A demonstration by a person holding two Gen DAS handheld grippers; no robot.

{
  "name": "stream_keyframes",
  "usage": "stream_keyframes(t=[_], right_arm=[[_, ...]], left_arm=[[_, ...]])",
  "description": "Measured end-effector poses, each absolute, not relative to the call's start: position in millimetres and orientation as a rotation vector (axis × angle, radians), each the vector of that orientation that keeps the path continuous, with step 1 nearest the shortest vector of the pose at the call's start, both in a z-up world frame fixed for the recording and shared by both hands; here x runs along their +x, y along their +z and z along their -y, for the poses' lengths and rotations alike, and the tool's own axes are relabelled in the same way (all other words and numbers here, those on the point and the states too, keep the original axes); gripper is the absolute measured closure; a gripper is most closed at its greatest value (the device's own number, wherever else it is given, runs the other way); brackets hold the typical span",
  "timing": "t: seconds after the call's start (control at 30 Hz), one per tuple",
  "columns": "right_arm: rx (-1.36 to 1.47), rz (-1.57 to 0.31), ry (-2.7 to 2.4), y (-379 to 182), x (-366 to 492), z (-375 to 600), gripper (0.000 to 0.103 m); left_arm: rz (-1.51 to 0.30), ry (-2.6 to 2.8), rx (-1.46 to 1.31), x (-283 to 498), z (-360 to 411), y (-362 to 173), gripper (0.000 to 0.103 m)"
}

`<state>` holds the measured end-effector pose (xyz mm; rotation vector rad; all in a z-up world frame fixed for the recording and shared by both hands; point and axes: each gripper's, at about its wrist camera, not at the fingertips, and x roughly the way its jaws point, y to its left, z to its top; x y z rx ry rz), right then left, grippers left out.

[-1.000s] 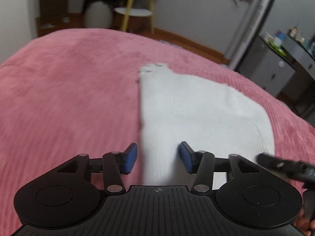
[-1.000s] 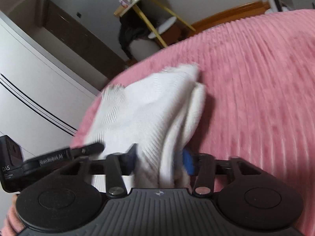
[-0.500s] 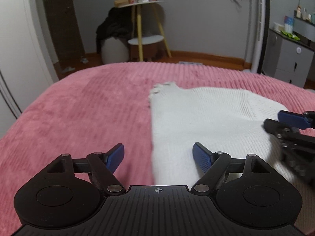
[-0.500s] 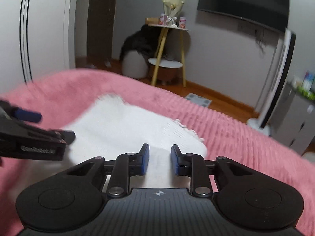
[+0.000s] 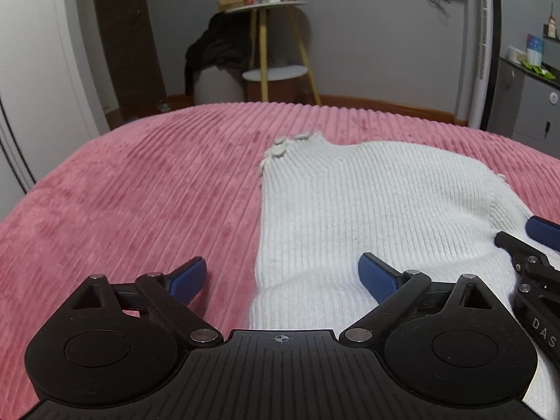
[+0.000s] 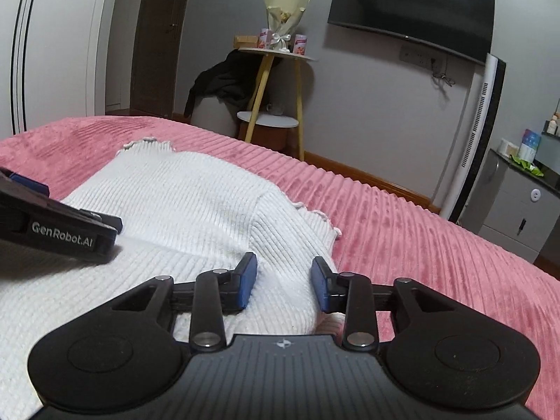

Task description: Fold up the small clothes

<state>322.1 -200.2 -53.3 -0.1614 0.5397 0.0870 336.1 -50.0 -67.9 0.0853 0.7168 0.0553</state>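
A white ribbed knit sweater lies folded on the pink ribbed bedspread. It also shows in the right wrist view. My left gripper is open and empty, its jaws wide, over the sweater's near left edge. My right gripper is open and empty over the sweater's near right corner. Each gripper shows at the edge of the other's view, the right one and the left one.
Beyond the bed's far edge stand a yellow-legged side table with a bouquet, a dark garment on a round stool, a tall white fan and a grey cabinet. A TV hangs on the wall.
My right gripper has let go of the sweater and opened. My left gripper has opened wider. Both have tilted up and drawn back, and the sweater now rests flat on the bed.
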Motion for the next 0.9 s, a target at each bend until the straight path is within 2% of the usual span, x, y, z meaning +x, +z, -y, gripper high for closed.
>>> stream_keyframes(t=[0.13,0.3,0.43,0.6,0.73,0.83,0.9], right_arm=[[-0.183,-0.580,0.067,-34.0,319.8,195.6,0.061],[-0.141,-0.545,0.061,4.3,261.9,196.6,0.060],[-0.168,-0.595,0.051,-3.8,226.6,194.1,0.060],[-0.328,-0.633,0.017,-27.2,233.4,178.1,0.059],[-0.203,-0.658,0.014,-0.8,224.9,188.7,0.059],[-0.171,-0.620,0.023,16.4,191.9,188.0,0.051],[-0.161,-0.629,0.033,14.6,176.5,186.4,0.049]], left_arm=[[-0.729,0.017,0.109,321.9,42.9,-46.9,0.006],[-0.713,-0.038,0.108,270.0,23.5,-26.2,0.006],[-0.731,-0.044,0.143,254.2,26.0,-31.6,0.006],[-0.771,-0.033,0.133,259.3,30.0,-38.6,0.005],[-0.790,-0.035,0.103,238.3,21.6,-15.2,0.006],[-0.815,-0.031,0.107,218.4,19.9,-16.5,0.006],[-0.855,-0.028,0.122,213.2,22.3,-24.9,0.006]])
